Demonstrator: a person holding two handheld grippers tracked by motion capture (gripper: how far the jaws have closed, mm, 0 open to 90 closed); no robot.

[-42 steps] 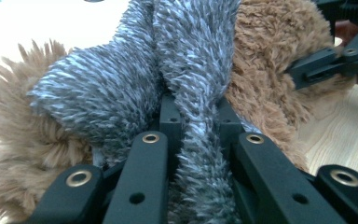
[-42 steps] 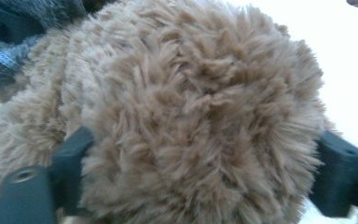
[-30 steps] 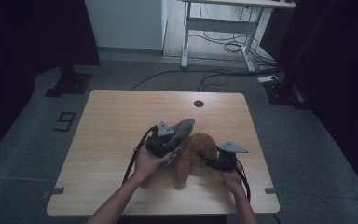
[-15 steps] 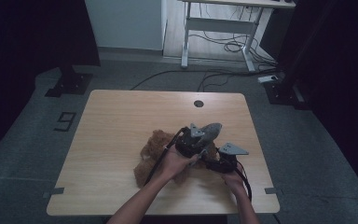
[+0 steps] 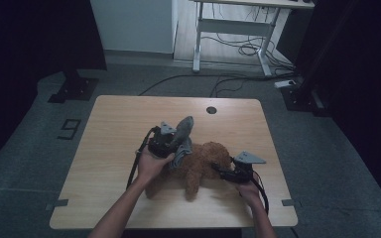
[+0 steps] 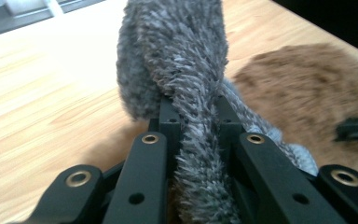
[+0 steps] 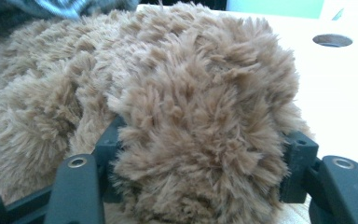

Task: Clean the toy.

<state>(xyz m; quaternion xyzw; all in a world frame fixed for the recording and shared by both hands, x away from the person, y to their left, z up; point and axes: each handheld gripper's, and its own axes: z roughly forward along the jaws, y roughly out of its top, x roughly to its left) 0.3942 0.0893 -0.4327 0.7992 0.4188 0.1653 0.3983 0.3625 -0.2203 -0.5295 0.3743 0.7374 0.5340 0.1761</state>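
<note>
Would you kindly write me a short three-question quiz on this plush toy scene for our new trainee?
1. True or false: the left gripper is shut on the grey fuzzy cloth.
2. What does the right gripper clamp? A) a cable B) the brown plush toy C) nothing
3. In the high view, on which side of the plush toy does the round hole in the table lie: the far side or the person's side?

Key: 1 true; 2 B; 3 the far side.
</note>
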